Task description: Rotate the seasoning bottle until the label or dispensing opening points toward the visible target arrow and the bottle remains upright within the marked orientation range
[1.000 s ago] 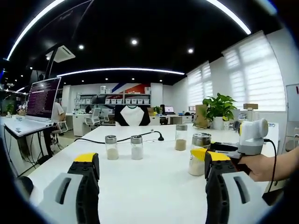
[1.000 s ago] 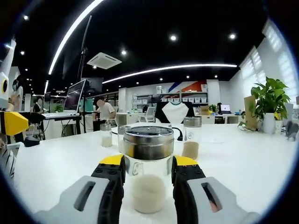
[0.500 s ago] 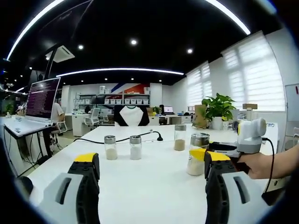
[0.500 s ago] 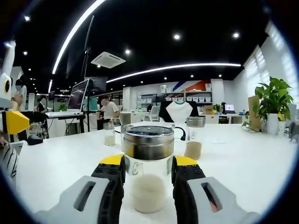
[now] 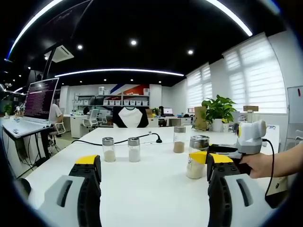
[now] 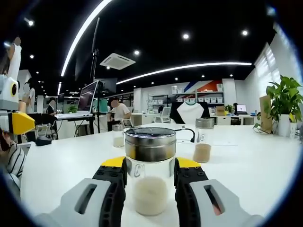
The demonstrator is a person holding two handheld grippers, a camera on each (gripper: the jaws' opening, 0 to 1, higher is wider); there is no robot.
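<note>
The seasoning bottle [image 6: 150, 182], clear glass with a steel lid and pale powder inside, stands upright between my right gripper's [image 6: 150, 166] yellow-tipped jaws, which are shut on it. In the left gripper view the same bottle [image 5: 202, 142] rests on the white table [image 5: 151, 189] at the right, with the right gripper [image 5: 199, 157] around it and a hand behind. My left gripper [image 5: 151, 163] is open with only bare tabletop between its jaws. It also appears at the left edge of the right gripper view as the left gripper [image 6: 16, 124]. I see no arrow mark.
Two small shakers [image 5: 109, 149] [image 5: 134, 149] and a taller jar [image 5: 179, 140] stand farther back beside a black cable [image 5: 142, 138]. A potted plant [image 5: 218, 111] sits at the far right corner. A person sits by a monitor [image 6: 90, 98].
The right gripper view has swung a little to the left with the bottle still held. The left gripper view shifted slightly; the bottle sits a bit nearer its right jaw.
</note>
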